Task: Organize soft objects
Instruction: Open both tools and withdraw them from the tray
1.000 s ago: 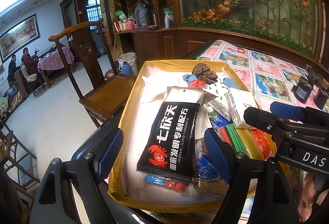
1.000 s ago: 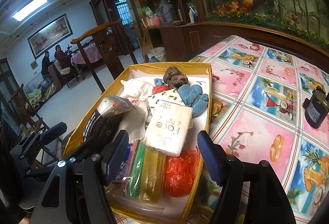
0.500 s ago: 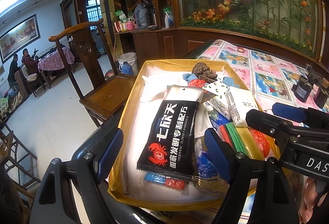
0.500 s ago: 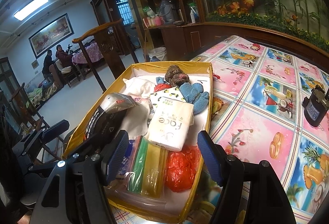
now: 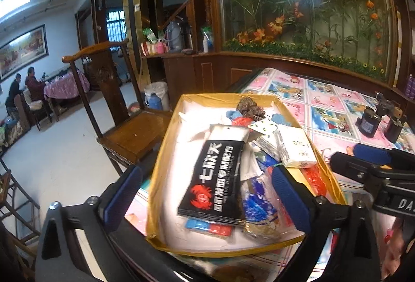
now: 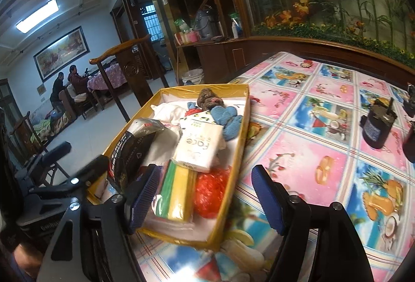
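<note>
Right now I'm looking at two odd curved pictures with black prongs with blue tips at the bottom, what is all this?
Those prongs are hand-held grippers; a person carries one in each hand. Each picture comes from a wide-angle camera on a gripper, looking along its fingers. One view shows the left gripper, the other the right gripper. Both have jaws opening and hold nothing. Ahead is a yellow box on a table with a patterned tablecloth. In the box lie a black packet, a white tissue pack, a blue glove, a red bag and more. Dark containers stand on the cloth.
</note>
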Demonstrator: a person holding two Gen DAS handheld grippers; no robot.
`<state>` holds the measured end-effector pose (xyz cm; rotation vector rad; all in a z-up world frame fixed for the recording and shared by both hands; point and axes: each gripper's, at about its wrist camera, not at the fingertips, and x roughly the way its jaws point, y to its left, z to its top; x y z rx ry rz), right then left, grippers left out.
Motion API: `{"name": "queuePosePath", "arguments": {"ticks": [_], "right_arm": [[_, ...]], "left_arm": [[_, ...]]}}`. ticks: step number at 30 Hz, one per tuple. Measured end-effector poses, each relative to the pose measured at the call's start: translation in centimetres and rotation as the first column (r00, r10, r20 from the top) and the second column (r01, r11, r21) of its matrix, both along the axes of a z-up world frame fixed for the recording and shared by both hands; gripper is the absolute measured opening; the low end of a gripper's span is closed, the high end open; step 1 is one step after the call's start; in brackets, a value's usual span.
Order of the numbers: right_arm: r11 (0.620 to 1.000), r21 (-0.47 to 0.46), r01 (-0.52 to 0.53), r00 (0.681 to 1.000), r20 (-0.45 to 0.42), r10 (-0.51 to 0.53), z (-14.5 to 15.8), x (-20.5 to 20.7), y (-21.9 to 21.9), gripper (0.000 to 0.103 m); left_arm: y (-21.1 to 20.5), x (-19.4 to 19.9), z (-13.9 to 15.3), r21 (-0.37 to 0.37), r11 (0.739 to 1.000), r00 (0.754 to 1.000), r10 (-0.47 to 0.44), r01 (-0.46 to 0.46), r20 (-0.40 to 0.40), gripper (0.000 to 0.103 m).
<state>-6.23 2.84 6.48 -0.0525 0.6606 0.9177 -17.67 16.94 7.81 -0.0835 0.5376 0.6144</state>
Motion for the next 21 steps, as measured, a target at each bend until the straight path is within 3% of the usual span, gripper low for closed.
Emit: {"name": "queuePosePath", "arguments": {"ticks": [5, 9, 14, 21], "right_arm": [[0.999, -0.027, 0.026, 0.999, 0.047, -0.025, -0.1, -1.3, -1.8, 0.091], [0.998, -0.041, 0.040, 0.995, 0.094, -0.036, -0.3, -2.3, -2.7, 0.093], [0.998, -0.038, 0.049, 0.992, 0.116, -0.044, -0.4, -3.0, -3.7, 0.094], [0.998, -0.037, 0.055, 0.992, 0.112, -0.050, -0.6, -3.1, -3.9, 0.094]], "left_arm": [[-0.7, -2.2, 1.0, 0.032, 0.999, 0.999, -0.025, 0.024, 0.039, 0.103], [-1.1, -2.4, 1.2, 0.028, 1.000, 1.000, -0.009, 0.009, -0.002, 0.103], [-2.0, -2.3, 0.7, 0.103, 0.995, 0.999, 0.016, -0.012, -0.038, 0.103], [-1.6, -2.0, -0.4, 0.069, 0.998, 0.998, 0.015, -0.011, -0.056, 0.103]]}}
